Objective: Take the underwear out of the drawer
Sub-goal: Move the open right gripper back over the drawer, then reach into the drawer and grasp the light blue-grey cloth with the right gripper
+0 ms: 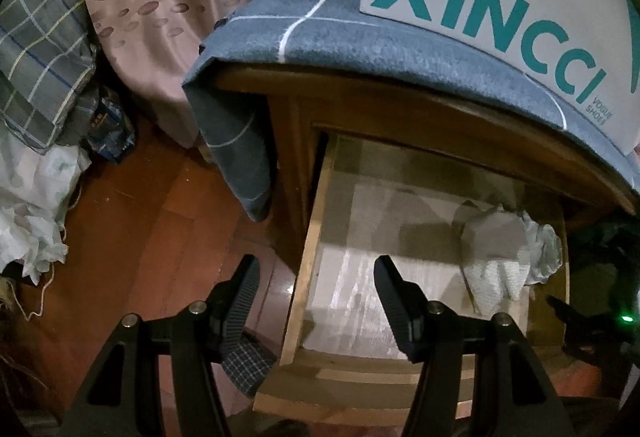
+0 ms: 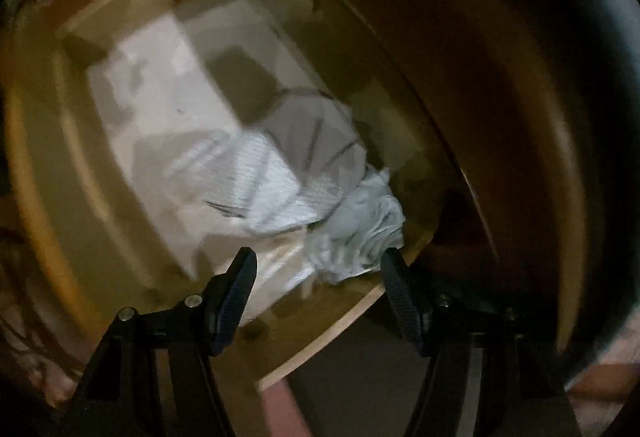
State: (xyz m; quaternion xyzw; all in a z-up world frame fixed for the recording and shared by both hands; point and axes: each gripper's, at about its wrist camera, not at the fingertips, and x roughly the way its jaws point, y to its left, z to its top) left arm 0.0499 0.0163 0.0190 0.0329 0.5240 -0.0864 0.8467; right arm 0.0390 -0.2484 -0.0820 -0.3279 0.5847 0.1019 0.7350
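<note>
Fingers of both the left gripper (image 1: 316,279) and right gripper (image 2: 318,273) stand apart, empty, the right aimed at crumpled white-and-grey underwear (image 2: 304,173) at 12 o'clock in the open pale wooden drawer (image 2: 100,177) for pickup.

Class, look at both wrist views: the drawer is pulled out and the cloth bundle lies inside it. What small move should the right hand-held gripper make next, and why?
Probably lower the right hand-held gripper a little further until its open fingers straddle the underwear, then close. It hangs just above the bundle with nothing gripped, and the drawer already stands open.
</note>
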